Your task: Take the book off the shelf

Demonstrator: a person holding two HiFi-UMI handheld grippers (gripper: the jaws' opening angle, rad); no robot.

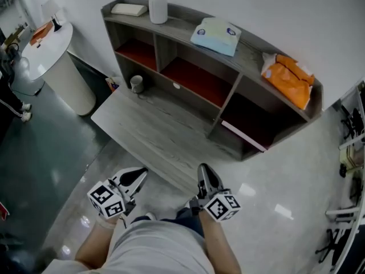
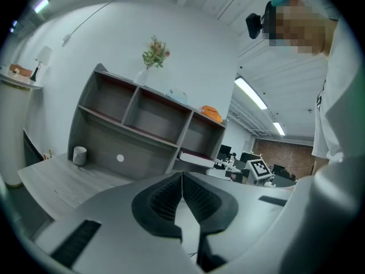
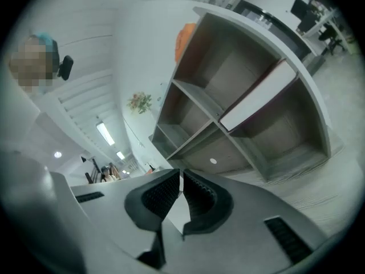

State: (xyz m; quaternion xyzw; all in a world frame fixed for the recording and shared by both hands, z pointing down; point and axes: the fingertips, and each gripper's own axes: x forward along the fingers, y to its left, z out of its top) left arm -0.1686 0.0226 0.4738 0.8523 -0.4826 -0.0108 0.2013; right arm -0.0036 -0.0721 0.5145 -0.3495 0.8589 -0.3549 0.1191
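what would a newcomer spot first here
The curved grey wooden shelf unit with red-lined compartments stands against the white wall, a bright orange bag on its right end. A flat white book with a dark red edge juts from its right-hand compartment. Bottom of the head view: the left tongs and right tongs, both shut, empty.

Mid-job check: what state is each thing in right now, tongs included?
Book: lying flat in the right compartment of the shelf, jutting forward, untouched.
Left tongs: shut, empty.
Right tongs: shut, empty.
Vase: upright on the shelf top.
Cup: upright on the low platform.
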